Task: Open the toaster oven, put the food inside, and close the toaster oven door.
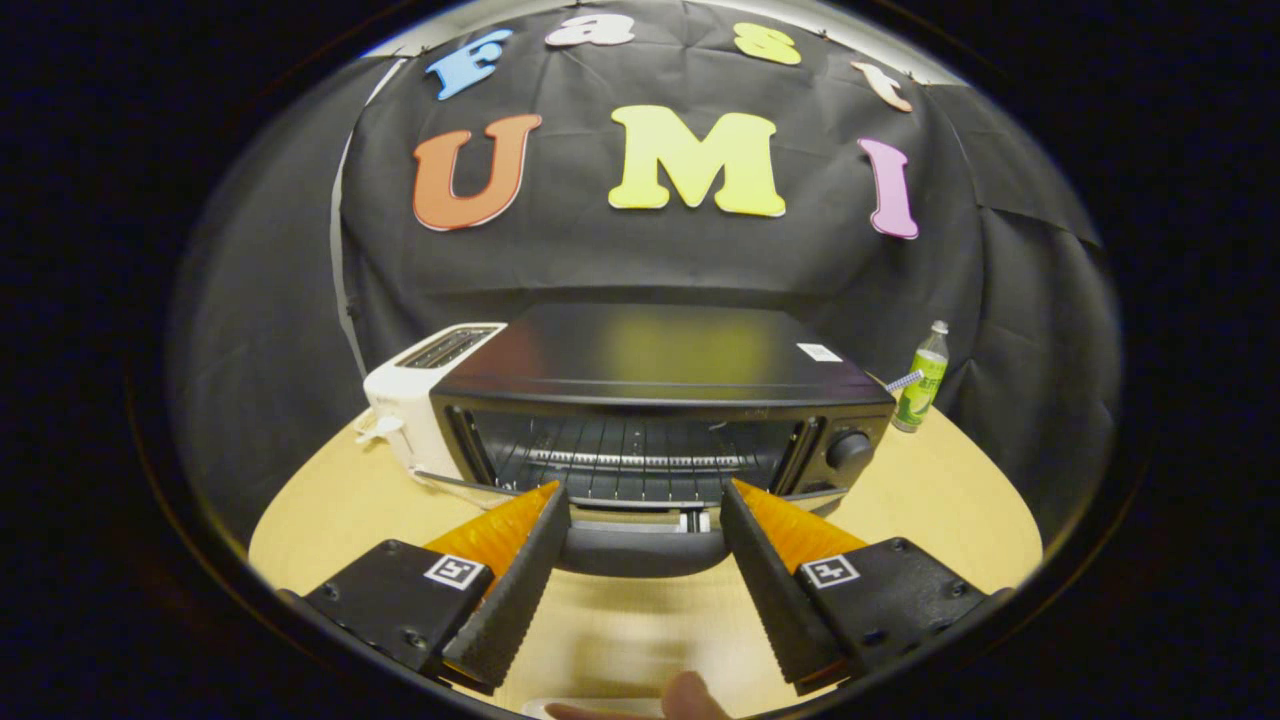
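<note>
No legible print anywhere. On the toaster oven (660,400), a small white sticker (819,352) at the top's right rear corner, too small to read. Right of the toaster oven, a green bottle (922,382) with a blurred, unreadable label.

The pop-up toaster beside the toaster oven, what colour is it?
White, seen in the gripper view: the pop-up toaster stands against the black toaster oven.

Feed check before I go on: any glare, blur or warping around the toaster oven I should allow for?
Gripper view: strong fisheye bend, so the table edge curves; soft yellowish and reddish reflections sit on the toaster oven top; its open door and rack read sharp enough; the fingertip nearest the camera is blurred; the gripper is open, door between its fingers.
</note>
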`<state>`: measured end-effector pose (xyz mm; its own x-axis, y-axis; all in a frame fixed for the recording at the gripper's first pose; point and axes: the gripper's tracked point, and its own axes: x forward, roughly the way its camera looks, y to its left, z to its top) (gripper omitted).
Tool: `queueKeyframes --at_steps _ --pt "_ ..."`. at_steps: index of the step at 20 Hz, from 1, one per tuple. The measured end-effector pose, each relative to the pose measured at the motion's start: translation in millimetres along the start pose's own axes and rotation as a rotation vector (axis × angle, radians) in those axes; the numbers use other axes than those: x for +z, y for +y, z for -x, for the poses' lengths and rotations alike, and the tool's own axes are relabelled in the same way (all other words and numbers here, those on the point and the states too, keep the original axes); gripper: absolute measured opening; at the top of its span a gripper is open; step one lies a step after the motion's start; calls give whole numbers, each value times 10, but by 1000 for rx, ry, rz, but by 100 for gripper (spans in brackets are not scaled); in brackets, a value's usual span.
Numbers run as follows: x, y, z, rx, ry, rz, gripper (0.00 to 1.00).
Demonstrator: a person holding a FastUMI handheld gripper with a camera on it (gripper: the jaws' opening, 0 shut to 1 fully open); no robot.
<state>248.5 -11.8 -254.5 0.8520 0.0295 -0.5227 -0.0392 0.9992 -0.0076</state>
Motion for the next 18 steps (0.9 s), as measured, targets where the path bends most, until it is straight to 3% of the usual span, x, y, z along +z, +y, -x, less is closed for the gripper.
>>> queueKeyframes --at_steps 18 --pt "-872 34 199 33 200 -27 99"
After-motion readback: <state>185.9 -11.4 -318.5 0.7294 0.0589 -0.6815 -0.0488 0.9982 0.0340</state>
